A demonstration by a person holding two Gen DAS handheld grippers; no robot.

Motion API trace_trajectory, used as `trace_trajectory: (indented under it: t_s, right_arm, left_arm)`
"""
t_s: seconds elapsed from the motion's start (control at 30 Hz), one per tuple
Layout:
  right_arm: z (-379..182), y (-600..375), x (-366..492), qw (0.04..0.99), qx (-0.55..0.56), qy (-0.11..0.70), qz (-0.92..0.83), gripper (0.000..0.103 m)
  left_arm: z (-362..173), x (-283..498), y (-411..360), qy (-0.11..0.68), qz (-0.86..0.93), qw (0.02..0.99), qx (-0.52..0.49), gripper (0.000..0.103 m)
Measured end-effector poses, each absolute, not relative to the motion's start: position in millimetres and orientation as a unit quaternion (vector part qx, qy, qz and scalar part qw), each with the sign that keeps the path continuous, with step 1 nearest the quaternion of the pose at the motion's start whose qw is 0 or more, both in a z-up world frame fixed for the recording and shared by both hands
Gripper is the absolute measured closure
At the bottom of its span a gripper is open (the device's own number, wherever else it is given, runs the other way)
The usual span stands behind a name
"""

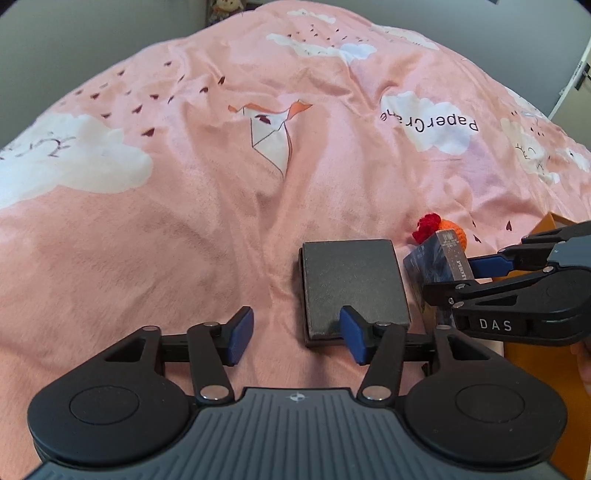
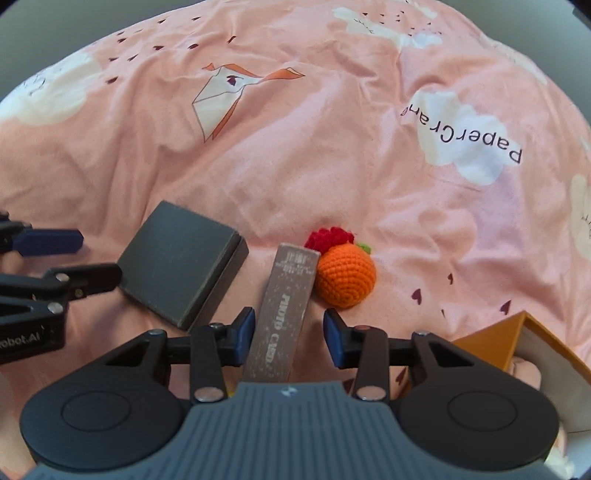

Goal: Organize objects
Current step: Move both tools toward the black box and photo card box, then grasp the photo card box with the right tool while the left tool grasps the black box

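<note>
A flat dark grey box [image 1: 354, 286] [image 2: 183, 264] lies on the pink bedspread [image 1: 221, 206]. My left gripper [image 1: 297, 332] is open, its right finger over the box's near edge. A slim card box [image 2: 282, 314] [image 1: 439, 258] stands on edge between the open fingers of my right gripper [image 2: 290, 334], with a gap on each side. An orange crocheted ball with a red tuft [image 2: 341, 271] [image 1: 439, 227] lies just behind the card box.
An orange box [image 2: 532, 343] [image 1: 546, 229] sits at the right, near my right gripper. The bedspread [image 2: 332, 147] has folds and cloud prints. A wall and a plush toy [image 1: 227, 5] stand beyond the bed.
</note>
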State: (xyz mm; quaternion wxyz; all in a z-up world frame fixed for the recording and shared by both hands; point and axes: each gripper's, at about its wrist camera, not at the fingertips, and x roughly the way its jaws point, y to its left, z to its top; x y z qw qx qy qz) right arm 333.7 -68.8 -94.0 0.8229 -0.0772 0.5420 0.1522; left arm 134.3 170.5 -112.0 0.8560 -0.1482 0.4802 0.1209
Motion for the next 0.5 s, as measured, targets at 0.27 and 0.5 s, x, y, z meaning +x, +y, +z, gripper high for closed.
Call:
trace_trajectory:
  t_s: [0.27, 0.5]
  right_arm:
    - [-88, -83, 337, 0.824, -0.033, 0.543, 0.158, 0.076]
    - [-86, -102, 329, 0.832, 0.009, 0.534, 0.152, 0.076]
  left_arm:
    - [-112, 152, 167, 0.484, 0.102, 0.849, -0.185, 0.021]
    - [-109, 153, 143, 0.465, 0.104, 0.870, -0.128, 0.018]
